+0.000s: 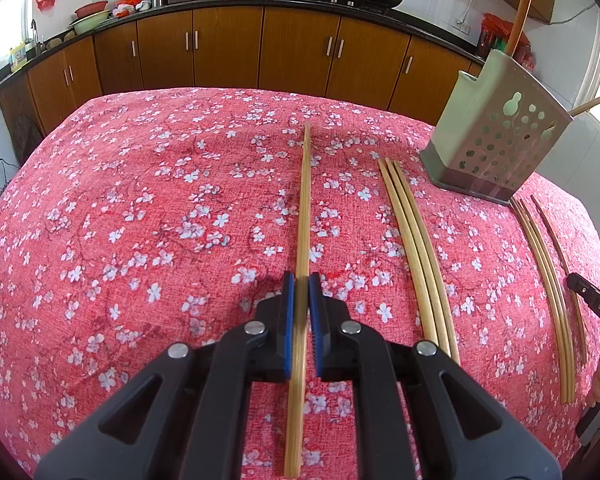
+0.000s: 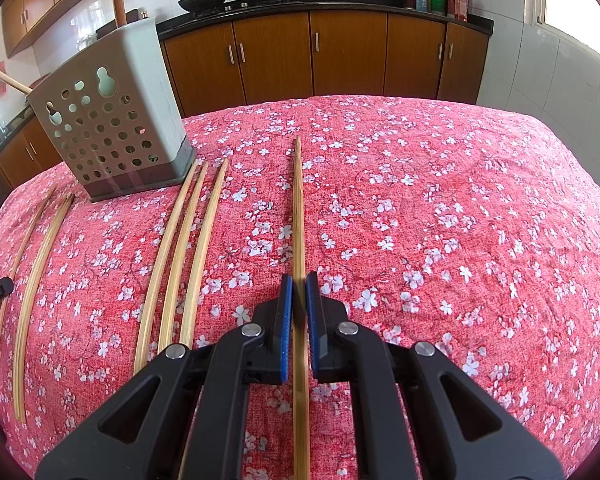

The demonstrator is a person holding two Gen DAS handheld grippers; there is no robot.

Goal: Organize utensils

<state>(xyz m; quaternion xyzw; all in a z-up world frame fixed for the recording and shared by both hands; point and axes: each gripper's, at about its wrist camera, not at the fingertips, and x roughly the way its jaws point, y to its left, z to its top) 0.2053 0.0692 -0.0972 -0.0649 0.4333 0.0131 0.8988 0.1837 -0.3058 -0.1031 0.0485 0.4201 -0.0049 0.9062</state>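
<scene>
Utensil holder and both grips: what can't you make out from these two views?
- Utensil holder: its opening faces away in both views, so what stands inside is hidden by the walls.
- Left gripper: chopstick between the pads is blurred; contact unclear.
- Right gripper: its chopstick looks likewise; the near end is cut off by the bottom edge.

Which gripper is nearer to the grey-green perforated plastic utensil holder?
Right, slightly. The right gripper has the grey-green perforated plastic utensil holder ahead to its left; the left gripper has it farther ahead to its right.
</scene>
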